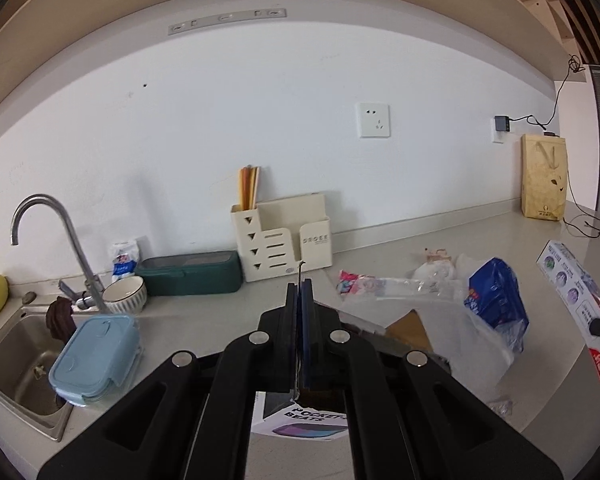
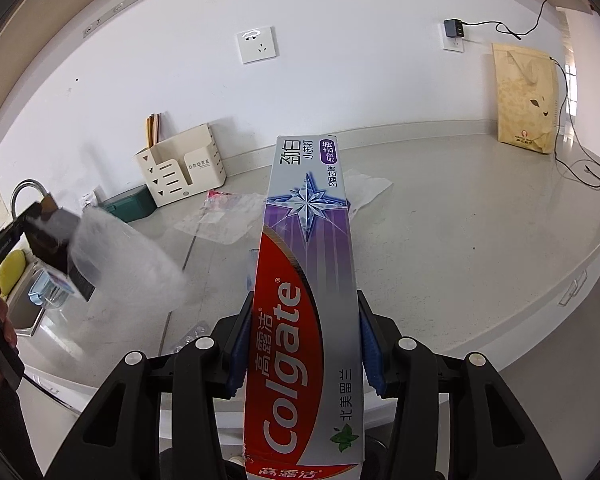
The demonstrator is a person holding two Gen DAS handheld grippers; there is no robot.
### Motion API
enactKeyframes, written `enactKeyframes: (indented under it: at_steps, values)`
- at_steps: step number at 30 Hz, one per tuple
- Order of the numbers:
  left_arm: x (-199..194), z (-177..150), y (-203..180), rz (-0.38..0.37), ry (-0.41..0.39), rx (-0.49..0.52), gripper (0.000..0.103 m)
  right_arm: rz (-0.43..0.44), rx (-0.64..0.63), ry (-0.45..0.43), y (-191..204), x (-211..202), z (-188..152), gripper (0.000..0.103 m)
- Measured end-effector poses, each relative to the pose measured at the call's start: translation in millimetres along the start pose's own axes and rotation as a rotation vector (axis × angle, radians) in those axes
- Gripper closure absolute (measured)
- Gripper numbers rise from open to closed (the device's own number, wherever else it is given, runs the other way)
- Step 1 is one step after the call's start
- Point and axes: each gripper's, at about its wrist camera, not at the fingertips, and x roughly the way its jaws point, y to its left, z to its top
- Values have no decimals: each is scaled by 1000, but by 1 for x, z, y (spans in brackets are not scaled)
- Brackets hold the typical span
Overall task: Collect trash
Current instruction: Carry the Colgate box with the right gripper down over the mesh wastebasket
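Observation:
My right gripper [image 2: 305,316] is shut on a Colgate toothpaste box [image 2: 306,280] and holds it above the counter's front edge; the box also shows at the right of the left wrist view [image 1: 580,304]. My left gripper [image 1: 300,300] is shut on the thin edge of a clear plastic bag [image 1: 460,344] that hangs down to its right; the right wrist view shows the bag [image 2: 128,264] hanging open from the left gripper. Loose trash lies on the counter: a pink-printed clear wrapper [image 1: 360,282], a crumpled white wrapper [image 1: 436,266] and a blue packet [image 1: 496,300].
A sink [image 1: 20,356] with a tap [image 1: 48,236] and a blue lunchbox [image 1: 96,360] is at left. A bowl [image 1: 125,294], a green case [image 1: 190,272] and a cream organiser [image 1: 284,236] stand by the wall. A paper bag [image 1: 544,178] stands far right.

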Motion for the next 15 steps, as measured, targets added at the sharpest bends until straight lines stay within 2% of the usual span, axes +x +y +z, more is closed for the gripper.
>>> enactKeyframes:
  at_steps: [3, 7, 15]
  values:
    - [-2, -13, 4, -23, 54, 23, 100, 13, -1, 6, 0, 4, 0, 54]
    - [-17, -38, 12, 0, 84, 53, 100, 25, 0, 14, -3, 8, -3, 54]
    - [-59, -41, 9, -23, 20, 15, 100, 48, 3, 27, -2, 6, -11, 54]
